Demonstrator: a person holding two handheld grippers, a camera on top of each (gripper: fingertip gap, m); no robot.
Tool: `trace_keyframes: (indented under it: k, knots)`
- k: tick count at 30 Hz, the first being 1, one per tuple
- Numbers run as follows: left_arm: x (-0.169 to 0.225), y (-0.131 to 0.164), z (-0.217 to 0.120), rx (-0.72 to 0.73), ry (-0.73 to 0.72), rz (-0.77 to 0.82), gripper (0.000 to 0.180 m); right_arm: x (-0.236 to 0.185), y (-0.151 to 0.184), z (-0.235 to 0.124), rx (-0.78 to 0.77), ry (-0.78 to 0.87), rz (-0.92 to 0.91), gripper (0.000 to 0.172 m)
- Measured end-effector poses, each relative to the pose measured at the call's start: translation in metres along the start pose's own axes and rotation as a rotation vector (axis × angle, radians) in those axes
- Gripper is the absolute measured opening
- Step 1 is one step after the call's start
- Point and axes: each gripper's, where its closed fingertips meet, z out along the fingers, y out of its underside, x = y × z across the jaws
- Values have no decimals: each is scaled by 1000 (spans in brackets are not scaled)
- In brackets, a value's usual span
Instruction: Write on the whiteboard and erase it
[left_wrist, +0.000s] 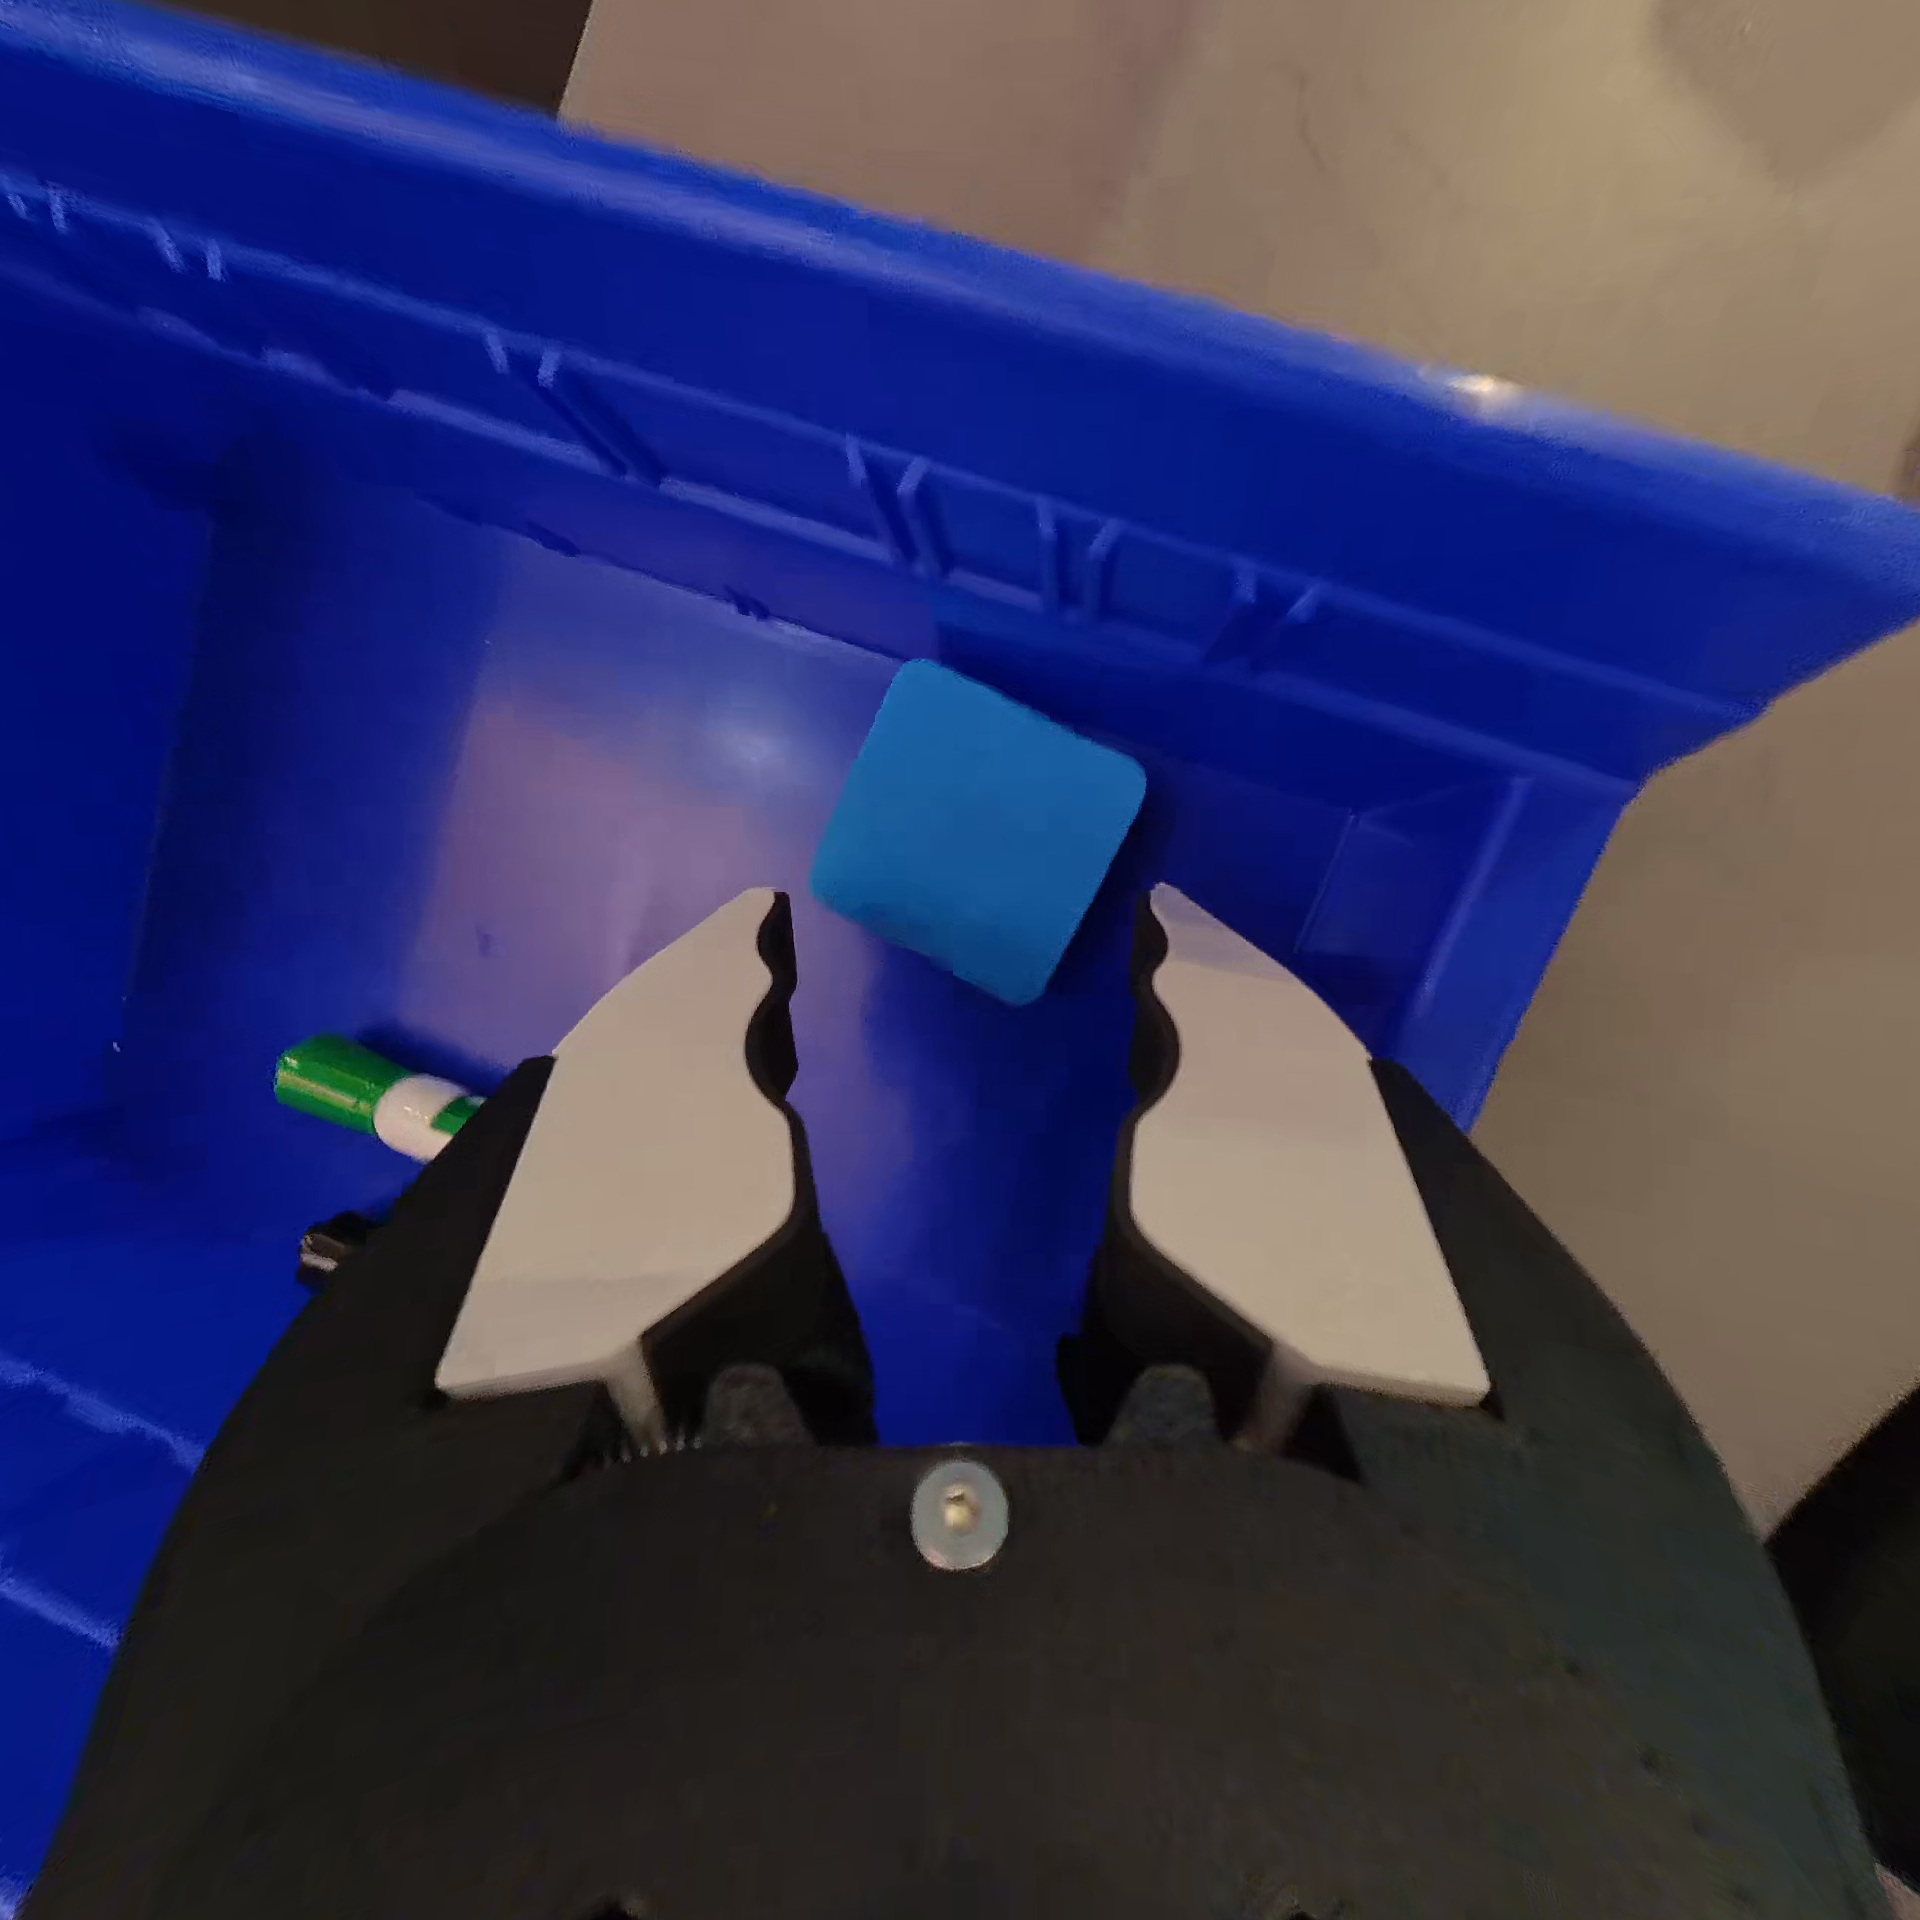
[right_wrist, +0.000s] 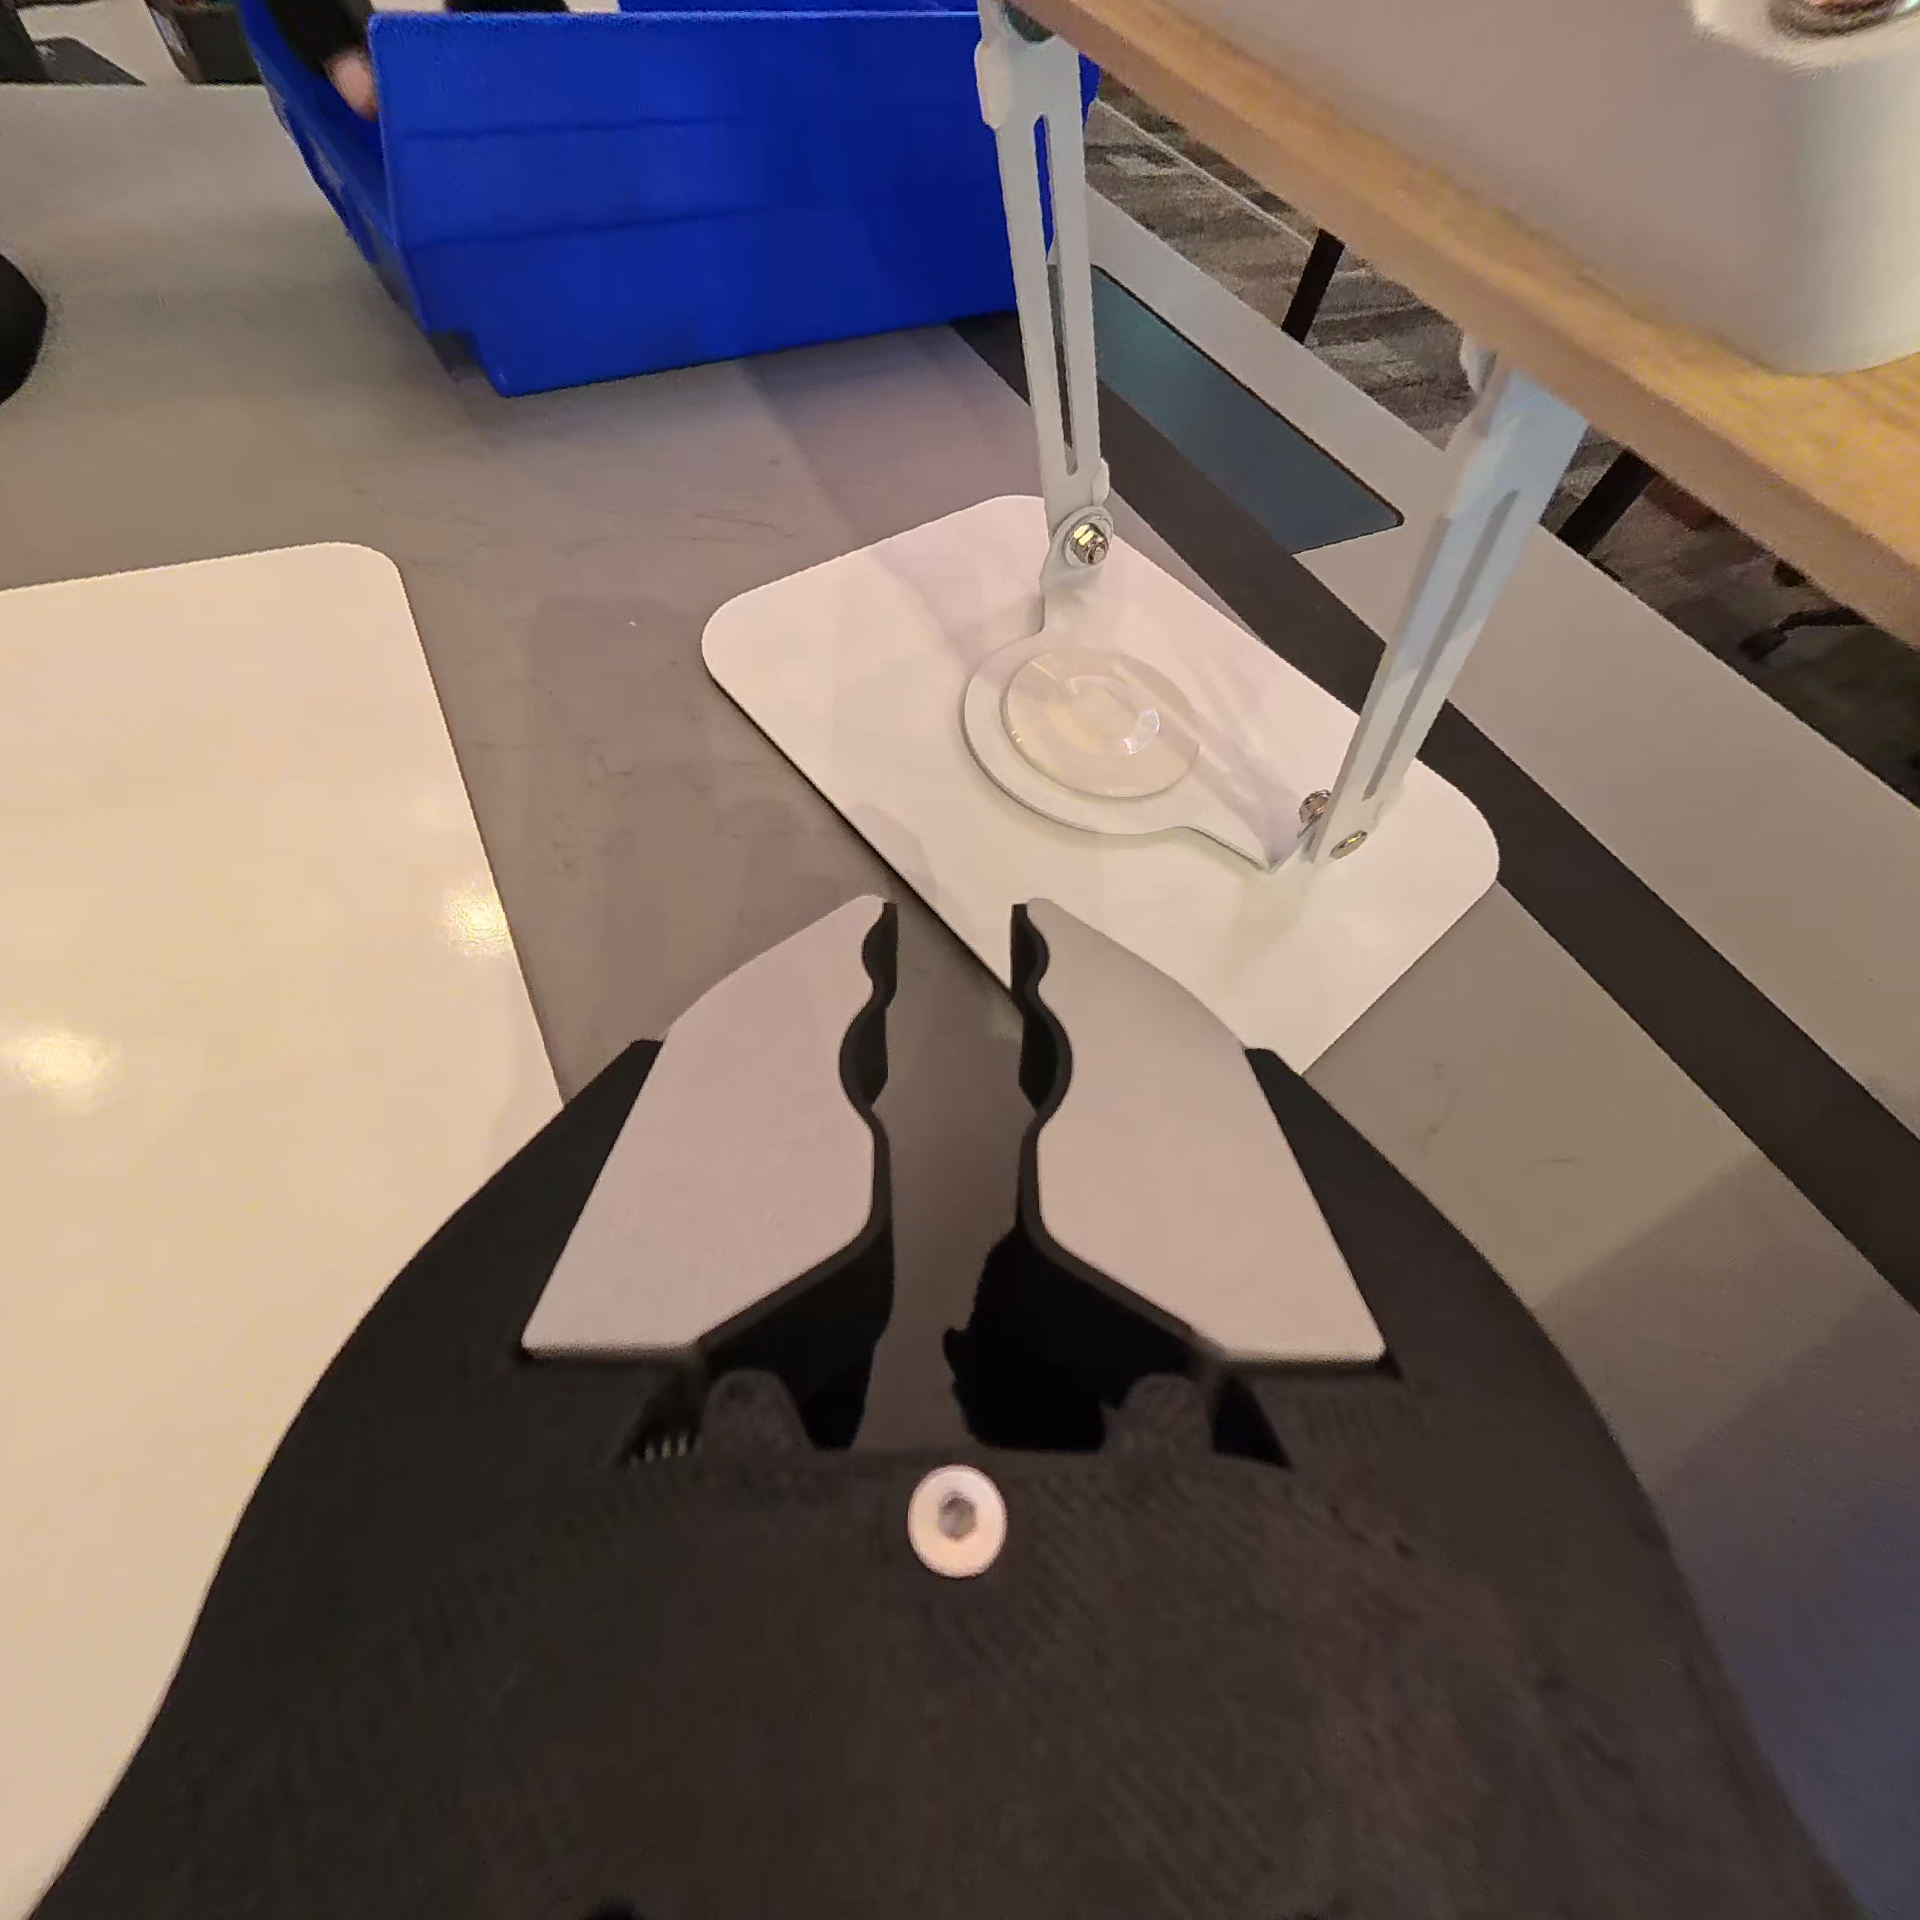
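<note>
Whiteboard (right_wrist: 208, 883) lies flat, bare; your left claw (left_wrist: 961, 904) gapes over eraser (left_wrist: 977, 831) in bin (left_wrist: 1039, 343); right claw (right_wrist: 951, 914) slightly apart, empty.

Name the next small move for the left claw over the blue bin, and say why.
Probably ease the left claw forward and down so the blue eraser sits between its fingers, then close. It is open and holds nothing; the eraser lies just past the fingertips in the blue bin, not yet between them. The right claw is also bare, over the table by the whiteboard.
</note>
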Motion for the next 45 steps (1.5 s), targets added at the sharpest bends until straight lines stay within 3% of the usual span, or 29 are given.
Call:
trace_keyframes:
  k: [7, 15, 23, 27, 31, 38, 45]
  knots:
    - [-3, 2, 21, -119, 22, 35, 66, 2, -1, -3, 7, -2, 5, 21]
    - [-7, -5, 18, -70, -7, 4, 61, 2, 2, -2, -4, -12, 8, 22]
    - [-12, -52, -73, 131, -210, 41, 60, -4, -17, -11, 33, -13, -49, 22]
    - [16, -96, -124, 244, -278, 127, 60, -15, -42, -21, 93, -23, -114, 24]
    - [61, -147, -148, 327, -296, 233, 60, -33, -75, -37, 147, -7, -229, 34]
    - [142, -236, -114, 476, -196, 349, 60, -73, -130, -60, 238, 43, -377, 59]
    - [188, -264, -64, 470, -73, 402, 60, -95, -133, -55, 212, 22, -430, 67]
